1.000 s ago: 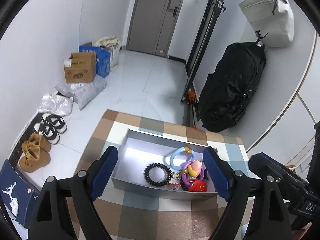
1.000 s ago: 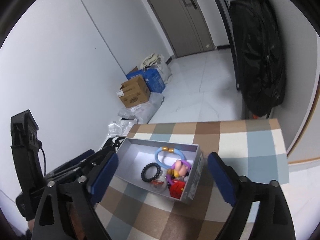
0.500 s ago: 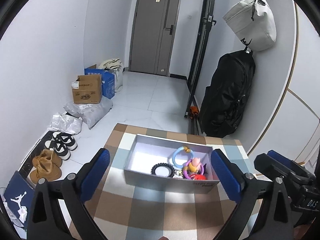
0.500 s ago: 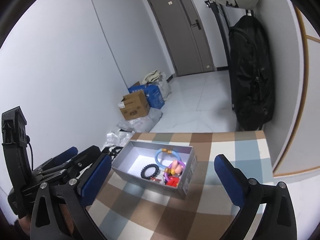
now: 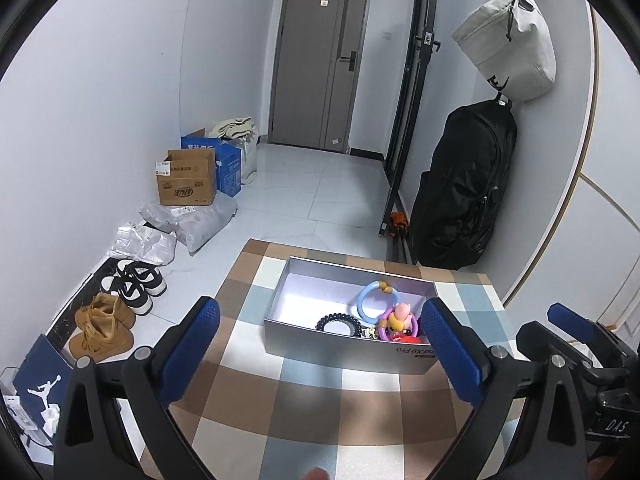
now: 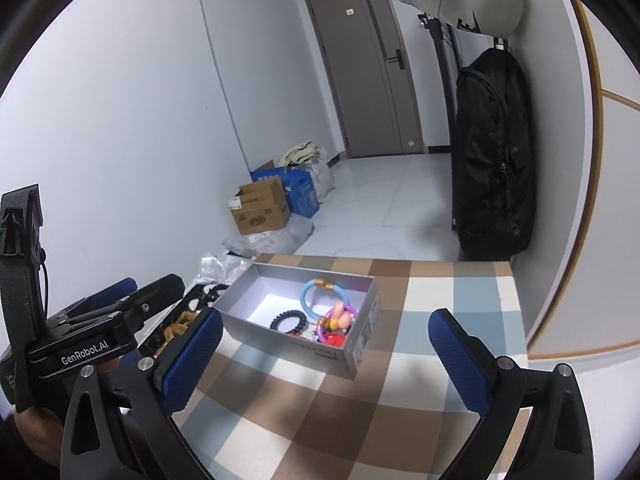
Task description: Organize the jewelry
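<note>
Bench [image 5: 352, 408] covered in checked cloth; grey box [image 5: 340, 344] of jewelry [image 5: 394, 318] set on it, hallway door [image 5: 320, 64] behind. Both grippers' fingers [image 5: 192, 344] [image 6: 460, 364] spread, nothing held. Box seen farther off than 1 second ago.

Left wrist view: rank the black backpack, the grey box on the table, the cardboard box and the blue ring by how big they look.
1. Black backpack
2. Grey box, though it sits nearer the camera
3. Cardboard box, farther off, so likely understated
4. Blue ring, clearly smallest
</note>
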{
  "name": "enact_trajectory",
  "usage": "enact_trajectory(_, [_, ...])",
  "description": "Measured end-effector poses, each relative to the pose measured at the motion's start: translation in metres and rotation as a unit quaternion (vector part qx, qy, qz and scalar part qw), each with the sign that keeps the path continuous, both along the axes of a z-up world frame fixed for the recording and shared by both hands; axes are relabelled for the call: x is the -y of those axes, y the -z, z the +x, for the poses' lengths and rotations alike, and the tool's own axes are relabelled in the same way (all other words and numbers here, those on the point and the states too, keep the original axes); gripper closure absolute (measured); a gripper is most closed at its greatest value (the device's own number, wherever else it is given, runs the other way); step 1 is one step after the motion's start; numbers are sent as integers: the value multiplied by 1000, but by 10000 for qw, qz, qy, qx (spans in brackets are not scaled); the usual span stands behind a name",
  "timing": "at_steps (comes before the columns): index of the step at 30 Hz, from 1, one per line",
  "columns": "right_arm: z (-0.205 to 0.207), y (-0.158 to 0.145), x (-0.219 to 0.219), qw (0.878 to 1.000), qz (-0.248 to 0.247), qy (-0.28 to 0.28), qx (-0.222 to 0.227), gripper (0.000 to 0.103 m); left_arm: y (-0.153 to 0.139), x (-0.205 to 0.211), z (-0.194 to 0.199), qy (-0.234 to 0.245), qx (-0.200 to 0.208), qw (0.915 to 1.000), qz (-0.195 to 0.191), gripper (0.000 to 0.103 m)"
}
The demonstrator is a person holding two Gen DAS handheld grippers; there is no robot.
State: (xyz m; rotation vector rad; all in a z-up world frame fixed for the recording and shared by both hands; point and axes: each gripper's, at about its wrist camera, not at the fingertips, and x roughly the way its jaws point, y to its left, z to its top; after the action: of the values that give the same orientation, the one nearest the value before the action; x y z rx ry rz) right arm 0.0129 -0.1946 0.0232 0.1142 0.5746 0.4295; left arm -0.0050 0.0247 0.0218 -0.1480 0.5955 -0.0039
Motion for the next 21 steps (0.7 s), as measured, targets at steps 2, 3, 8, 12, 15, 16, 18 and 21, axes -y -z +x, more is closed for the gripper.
enact_trajectory(2, [0,1,-1,10000,-13,-12,-25,0,0,1,0,7,15,10000,24,4])
enact_trajectory(3, [0,1,-1,10000,-16,-17,-31,0,0,1,-1,4,22,10000,49,4])
enact_trajectory(8, [-1,2,-2,10000,-31,-38,-43,0,1,0,0,-43,-21,10000,48,4])
enact_trajectory(12, [0,4,-2,10000,-9,-36,-87,0,1,0,1,-39,-32,10000,11,4])
enact_trajectory(15, [1,5,-2,9999,-7,-41,-117,0,2,1,2,-31,-25,10000,23,4])
enact_trajectory(16, [2,5,-2,9999,-5,-42,-115,0,2,2,2,-27,-30,10000,25,4])
enact_trajectory(18, [2,5,-3,9999,0,-40,-111,0,2,2,3,-19,-40,10000,28,4])
enact_trajectory(21, [3,5,-3,9999,16,-45,-124,0,3,4,3,-4,-58,10000,13,4])
